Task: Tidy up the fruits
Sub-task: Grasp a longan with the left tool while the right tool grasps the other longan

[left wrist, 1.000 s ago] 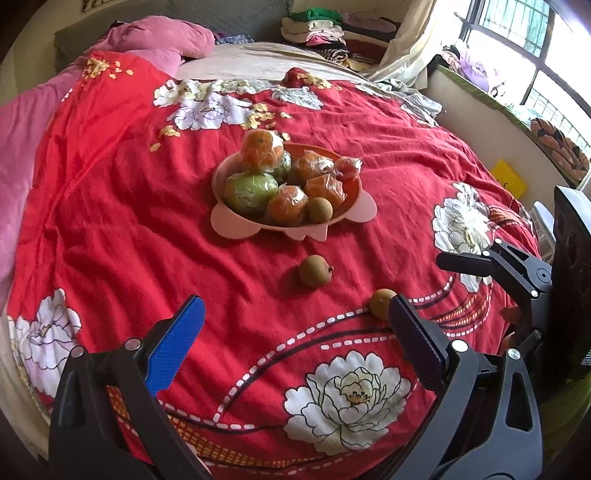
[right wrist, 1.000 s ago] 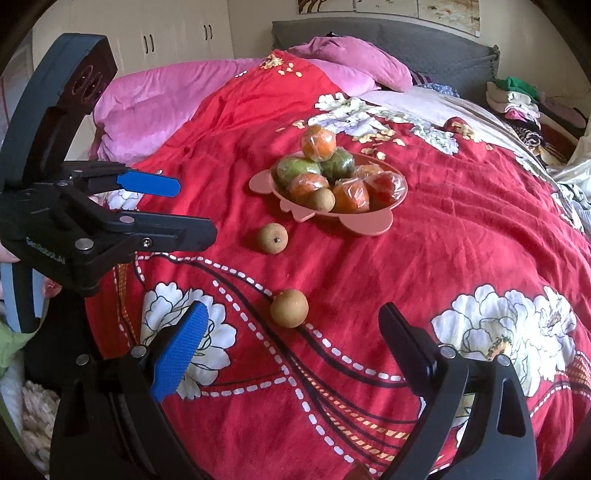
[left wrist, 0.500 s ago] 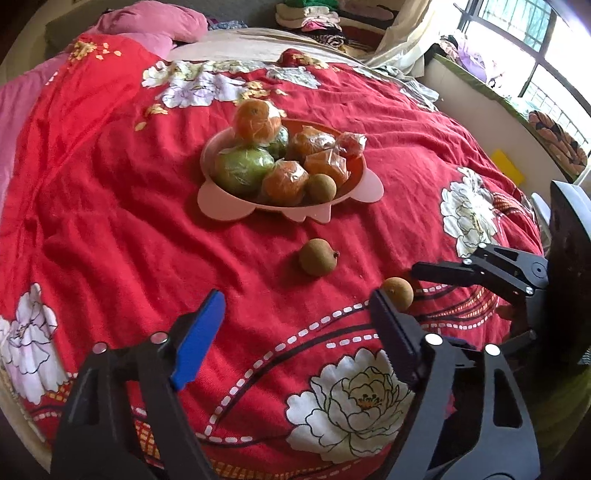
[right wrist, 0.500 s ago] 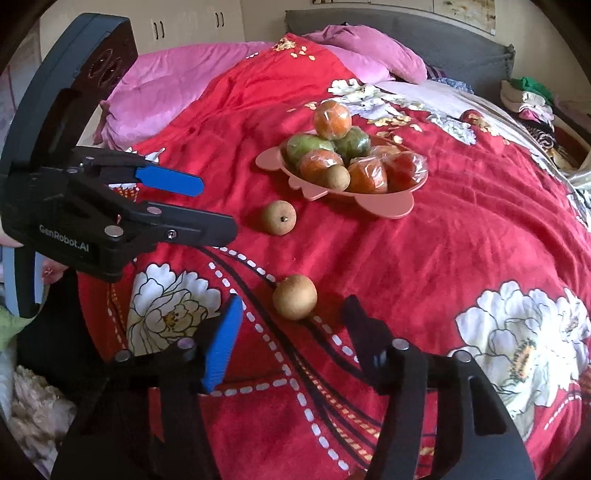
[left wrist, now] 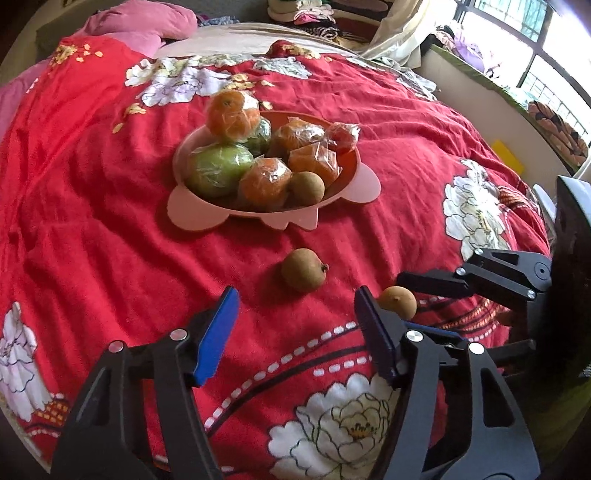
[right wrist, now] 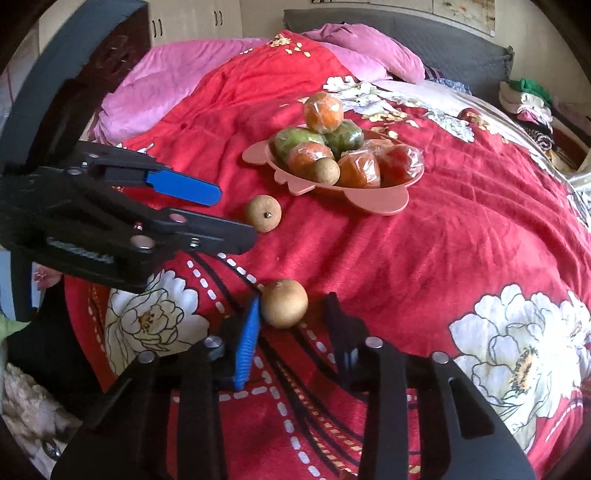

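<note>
A pink plate (left wrist: pixel 192 218) (right wrist: pixel 373 201) on the red bedspread holds several wrapped orange and green fruits and one small brown fruit (left wrist: pixel 306 188). Two brown fruits lie loose in front of it. The farther one (left wrist: pixel 303 269) (right wrist: pixel 263 213) lies just ahead of my open left gripper (left wrist: pixel 295 325), which shows from the side in the right wrist view (right wrist: pixel 225 214). The nearer one (right wrist: pixel 284 303) (left wrist: pixel 397 302) sits between the tips of my open right gripper (right wrist: pixel 293 314), with the blue left pad (right wrist: pixel 249 332) touching or almost touching it.
The red flowered bedspread (left wrist: pixel 110 258) covers the bed. Pink pillows (right wrist: pixel 362 55) lie at the headboard. Folded clothes (left wrist: pixel 306 14) are stacked at the back. The bed edge and a window sill (left wrist: pixel 480 85) lie to the right in the left wrist view.
Both grippers moved forward and down toward the loose brown fruits. The right gripper's jaws narrowed and now flank the nearer fruit. The left gripper came close to the farther fruit.
</note>
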Motion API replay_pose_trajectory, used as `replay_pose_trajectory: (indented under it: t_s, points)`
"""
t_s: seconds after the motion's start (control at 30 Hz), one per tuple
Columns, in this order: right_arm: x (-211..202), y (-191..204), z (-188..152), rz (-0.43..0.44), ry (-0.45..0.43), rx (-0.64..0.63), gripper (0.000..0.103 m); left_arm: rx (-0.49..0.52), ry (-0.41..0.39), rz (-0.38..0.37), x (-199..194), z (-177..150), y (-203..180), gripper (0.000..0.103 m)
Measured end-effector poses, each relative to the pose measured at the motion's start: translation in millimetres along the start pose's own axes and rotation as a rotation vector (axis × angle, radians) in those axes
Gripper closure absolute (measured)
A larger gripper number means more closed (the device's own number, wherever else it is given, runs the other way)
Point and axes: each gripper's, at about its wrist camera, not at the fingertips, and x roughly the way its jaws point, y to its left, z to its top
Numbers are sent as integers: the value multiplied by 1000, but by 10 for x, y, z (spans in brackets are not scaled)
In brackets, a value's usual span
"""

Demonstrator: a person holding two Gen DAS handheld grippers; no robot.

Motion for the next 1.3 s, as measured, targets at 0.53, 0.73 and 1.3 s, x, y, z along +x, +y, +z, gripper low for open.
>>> replay_pose_trajectory:
  t_s: [0.53, 0.73, 1.3]
  points:
    - [-66, -168, -14, 76, -42, 76, 76, 32, 3, 21, 191, 125, -88, 80]
    - [-85, -169, -21, 83, -47, 83, 76, 21, 2, 12, 206, 134, -65, 83]
    - [-211, -186, 20, 101, -79, 109, 79, -37, -84, -8, -254, 159, 114, 83]
